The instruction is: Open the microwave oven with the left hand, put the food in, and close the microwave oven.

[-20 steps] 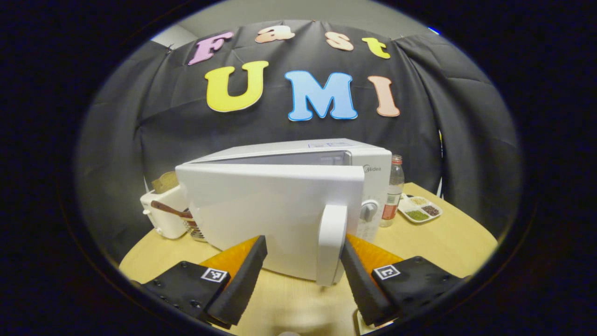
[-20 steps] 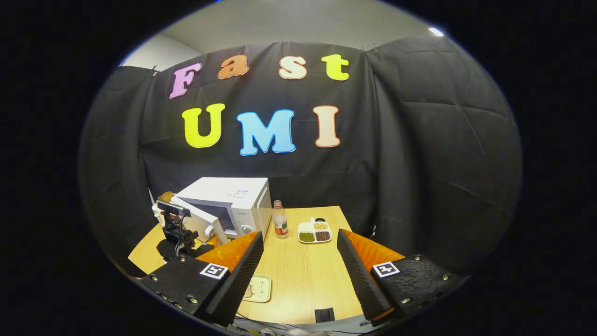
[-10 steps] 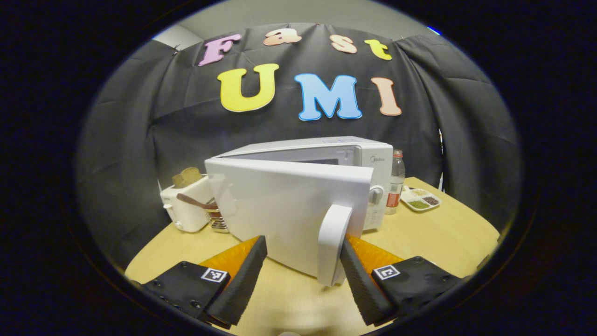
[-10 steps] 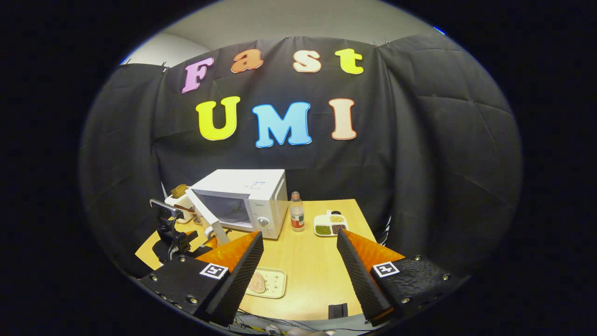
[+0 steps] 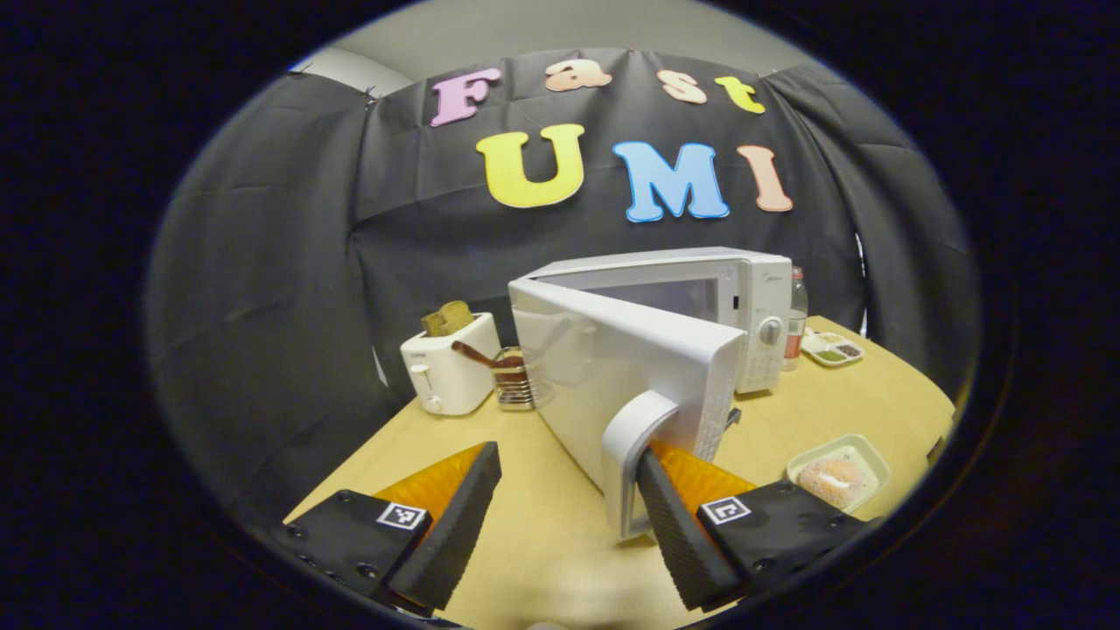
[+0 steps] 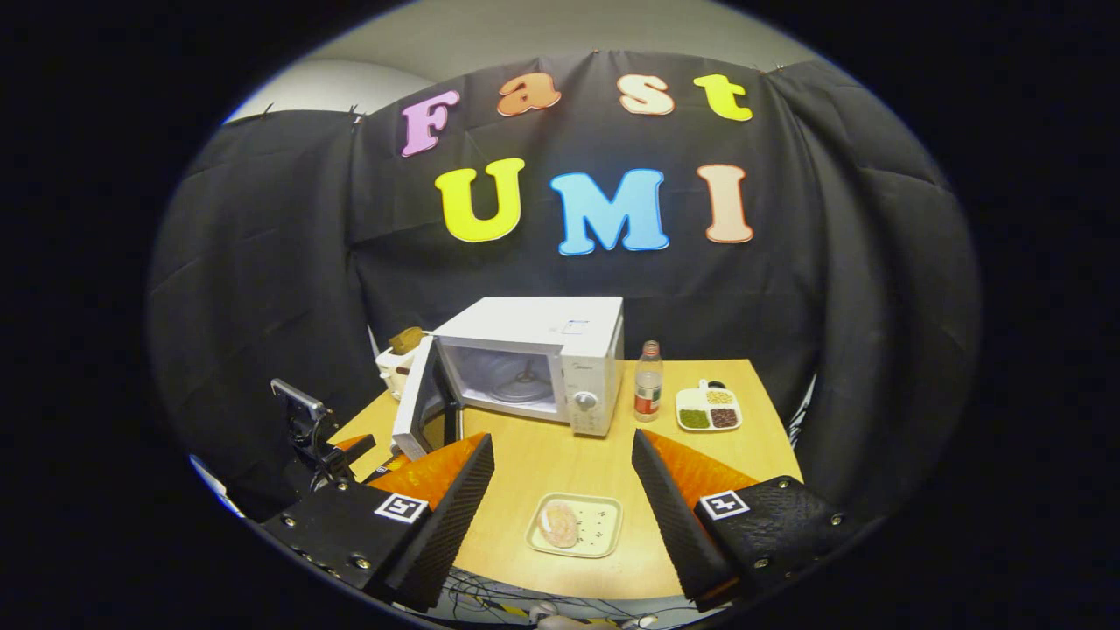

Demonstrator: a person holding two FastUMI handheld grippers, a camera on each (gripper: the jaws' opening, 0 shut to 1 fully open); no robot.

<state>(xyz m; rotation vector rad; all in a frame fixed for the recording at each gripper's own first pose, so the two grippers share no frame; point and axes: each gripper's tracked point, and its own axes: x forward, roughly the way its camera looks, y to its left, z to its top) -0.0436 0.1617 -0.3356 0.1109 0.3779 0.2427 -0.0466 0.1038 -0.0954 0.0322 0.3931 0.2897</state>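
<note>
Microwave oven (image 6: 534,367) stands ahead-left of the right gripper (image 6: 563,494), door (image 5: 612,367) swung wide; the left gripper (image 5: 567,507), fingers wide, hooks one behind the door handle (image 5: 634,455). Food tray (image 6: 573,525) lies between the right gripper's spread fingers.
</note>
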